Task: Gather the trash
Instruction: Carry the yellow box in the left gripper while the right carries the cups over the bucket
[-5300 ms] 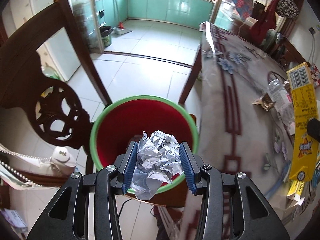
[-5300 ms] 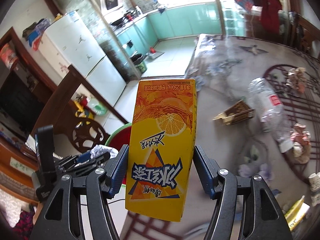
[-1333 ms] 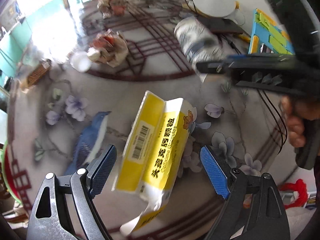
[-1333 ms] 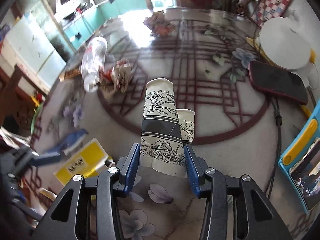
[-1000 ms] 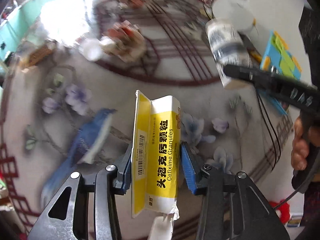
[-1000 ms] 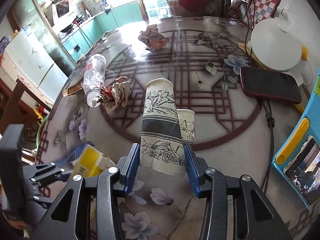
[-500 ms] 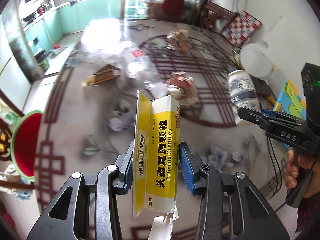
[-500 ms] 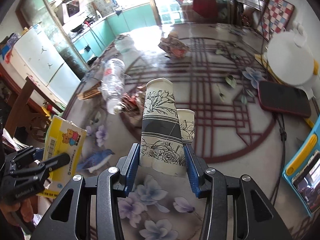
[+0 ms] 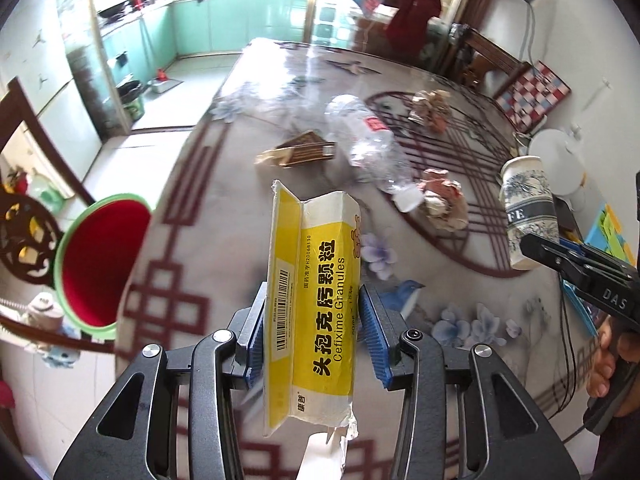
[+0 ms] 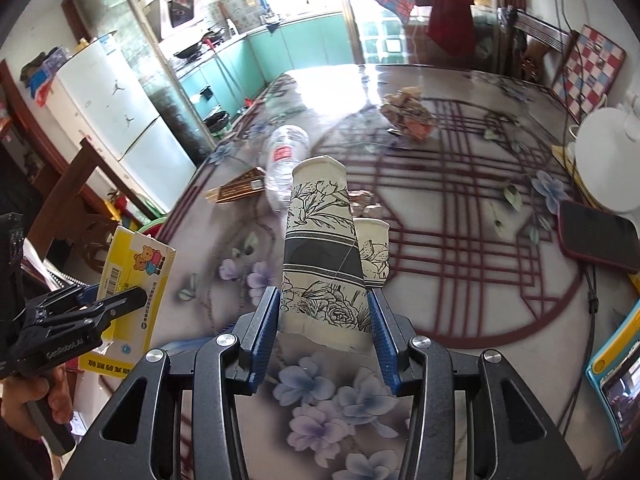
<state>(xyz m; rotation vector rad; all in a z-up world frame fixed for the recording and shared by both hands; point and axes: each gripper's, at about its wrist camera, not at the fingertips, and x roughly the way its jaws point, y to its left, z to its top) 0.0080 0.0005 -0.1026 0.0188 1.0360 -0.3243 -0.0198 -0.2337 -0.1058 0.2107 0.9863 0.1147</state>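
Note:
My left gripper (image 9: pixel 316 332) is shut on a yellow and white medicine box (image 9: pixel 320 304), held above the table. It also shows at the left of the right wrist view (image 10: pixel 132 284). My right gripper (image 10: pixel 324 332) is shut on a flower-printed paper cup (image 10: pixel 320 248), seen too in the left wrist view (image 9: pixel 526 216). A smaller paper cup (image 10: pixel 374 248) shows just behind it. A red bin with a green rim (image 9: pixel 100 260) stands off the table's left edge. A clear plastic bottle (image 9: pixel 368 144), a brown carton (image 9: pixel 298 154) and crumpled wrappers (image 9: pixel 442 200) lie on the table.
Another crumpled wrapper (image 10: pixel 408 116) lies far on the table. A red phone (image 10: pixel 596 240), a white round lid (image 10: pixel 608 148) and a blue and yellow case (image 10: pixel 618 372) sit at the right. A dark wooden chair (image 9: pixel 24 216) stands by the bin.
Both grippers have swung left toward the bin side, each keeping its hold. Before that the left gripper closed on the medicine box lying on the table and lifted it.

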